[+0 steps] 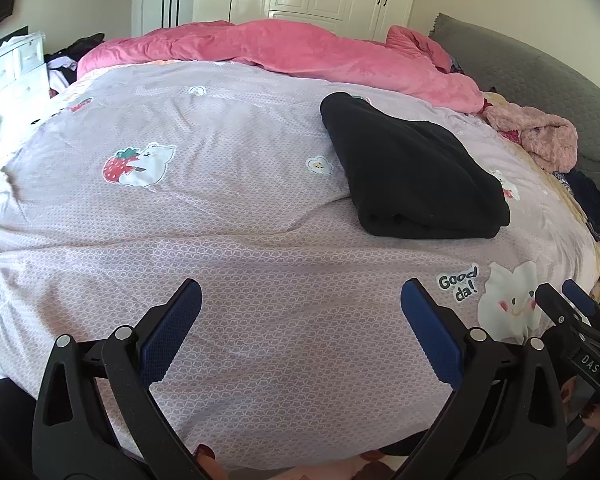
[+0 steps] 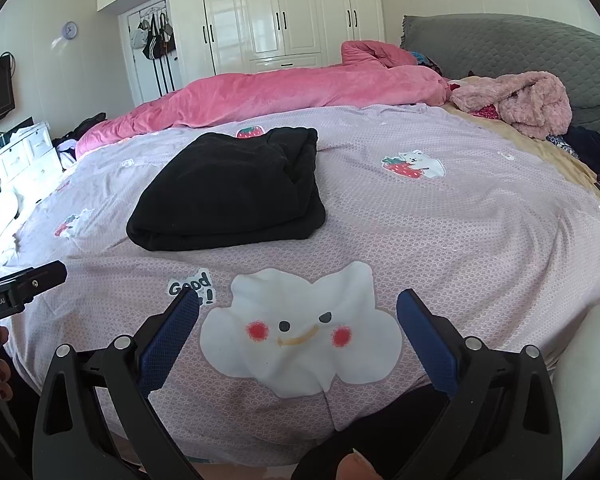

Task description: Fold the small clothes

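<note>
Both grippers empty, jaws wide: left gripper and right gripper hover over the near edge of the bedspread, clear of the folded black garment lying mid-bed; probably parked back since that fold looks done

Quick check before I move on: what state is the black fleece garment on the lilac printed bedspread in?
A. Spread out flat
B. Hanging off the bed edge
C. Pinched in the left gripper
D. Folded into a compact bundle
D: the black fleece garment lies as a layered bundle on the lilac printed bedspread, with both the left gripper and the right gripper open and holding nothing.
</note>
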